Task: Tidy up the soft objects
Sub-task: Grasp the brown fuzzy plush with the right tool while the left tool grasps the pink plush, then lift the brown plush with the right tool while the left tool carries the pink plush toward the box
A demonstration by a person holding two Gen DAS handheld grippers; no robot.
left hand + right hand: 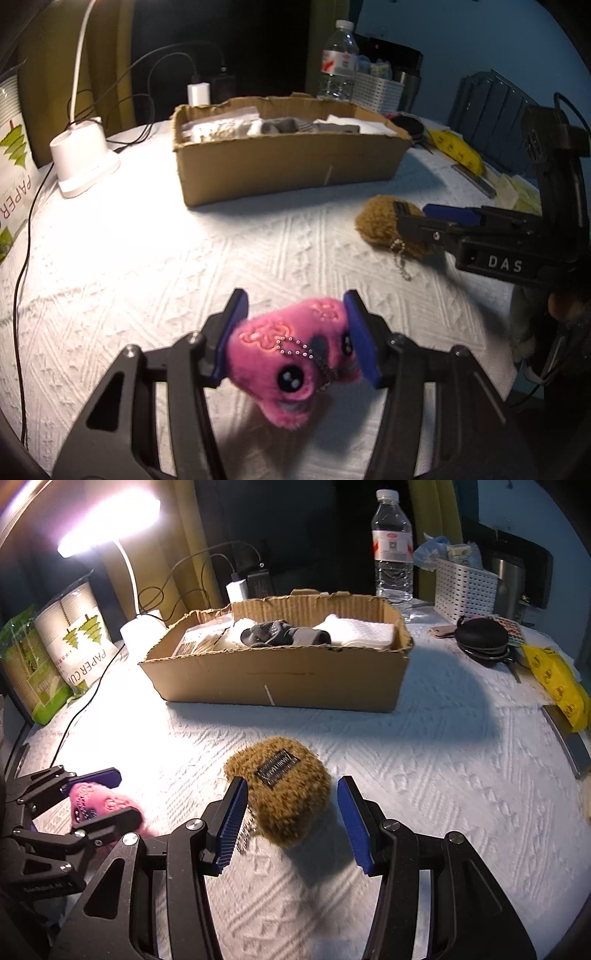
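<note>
Pink plush (pixel 295 358), low in the centre of the left wrist view, sits clamped between the blue pads of the left claw (pixel 297 339); its bead chain dangles across its face. In the right wrist view the same toy shows at the lower left, held just off the white quilted worktop (pixel 424 775).

The brown fuzzy pouch (pixel 284 790) lies on the worktop in the middle of the right wrist view. The right claw (pixel 291 819) stands apart around it, one pad touching or nearly touching the pouch's left side, the other with a clear gap. It is not gripped.

A cardboard box (pixel 280 679), upper centre, already holds grey and white soft things and looks like the likely destination.

What could go wrong, as I judge it: the pink plush is pinched near one end, so it may swing or slip out on the way to the box. The pouch is rounded and springy, so uneven closing could squirt it sideways. Its little chain (pixel 243 834), lying by the left pad, could snag. The two claws are close together and could knock each other.

Hard to make out: the label on the pouch is unreadable. The box's contents are partly hidden by its front wall. Lamp glare washes out the upper left. The underside of both toys is unseen.
</note>
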